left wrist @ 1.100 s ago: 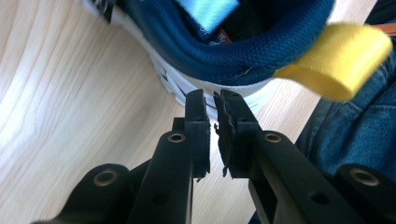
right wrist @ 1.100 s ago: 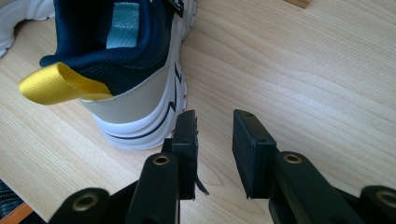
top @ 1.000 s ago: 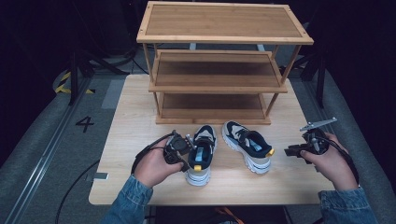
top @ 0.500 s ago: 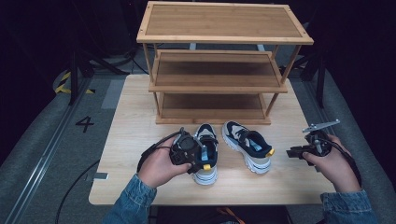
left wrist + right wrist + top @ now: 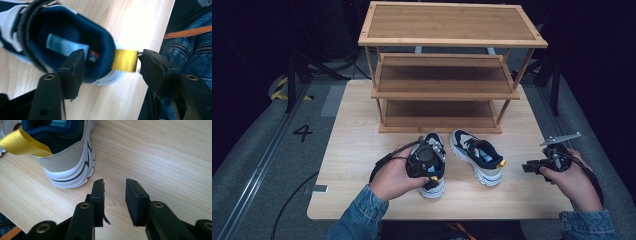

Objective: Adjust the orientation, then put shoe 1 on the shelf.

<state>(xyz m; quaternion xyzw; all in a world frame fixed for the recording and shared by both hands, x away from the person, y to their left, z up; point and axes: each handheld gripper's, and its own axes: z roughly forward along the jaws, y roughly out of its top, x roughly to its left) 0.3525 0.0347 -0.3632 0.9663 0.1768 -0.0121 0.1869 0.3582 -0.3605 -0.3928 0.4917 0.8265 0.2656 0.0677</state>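
While the left gripper [image 5: 110,62] stands wide apart around the heel of the left shoe [image 5: 430,165], one jaw inside w/ the other behind its yellow tab [image 5: 124,60], the right gripper [image 5: 114,192], narrow & empty, hovers near the right shoe [image 5: 477,156] on the table [image 5: 352,150], in front of the bamboo rack [image 5: 442,65].

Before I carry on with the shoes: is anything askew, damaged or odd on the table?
Mostly tidy. The right shoe lies angled, heel swung outward, not parallel to the left shoe. A frayed black strip hangs off one of the right gripper's fingers. The rack stands straight with bare shelves.
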